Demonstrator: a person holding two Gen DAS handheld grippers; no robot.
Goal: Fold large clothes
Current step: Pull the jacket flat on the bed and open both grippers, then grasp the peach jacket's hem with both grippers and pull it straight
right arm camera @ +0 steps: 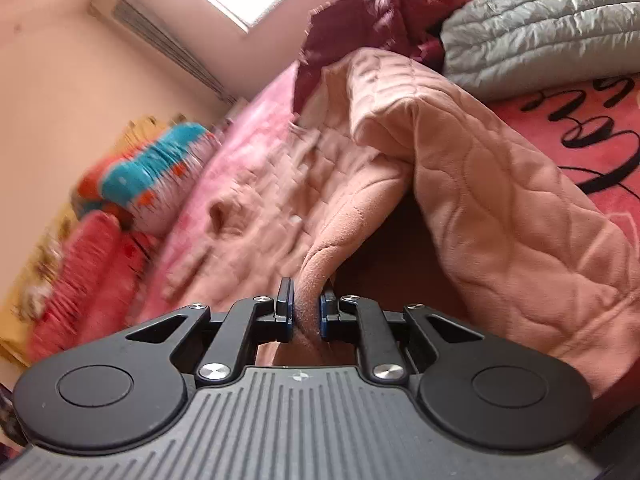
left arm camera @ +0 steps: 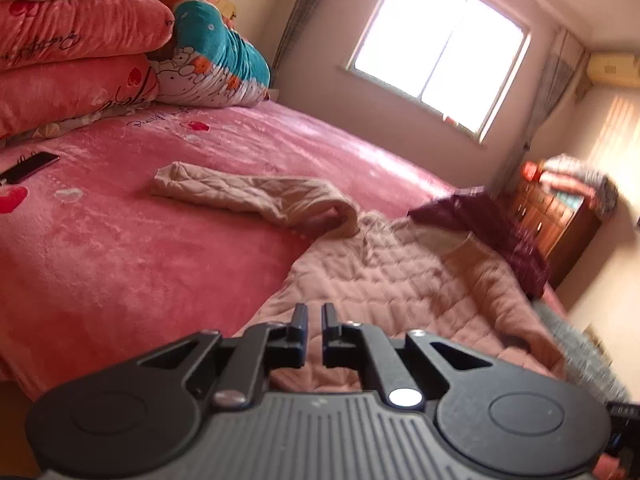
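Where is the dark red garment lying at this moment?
In the left wrist view, the dark red garment lies on the right, on the pink bedspread, touching the far edge of the pink quilted garment, before the wooden dresser.

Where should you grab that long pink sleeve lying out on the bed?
Probably at the cuff end of the sleeve, coming from above. It lies flat and stretched across the bed cover, and its open end points away from the coat body, free to pinch.
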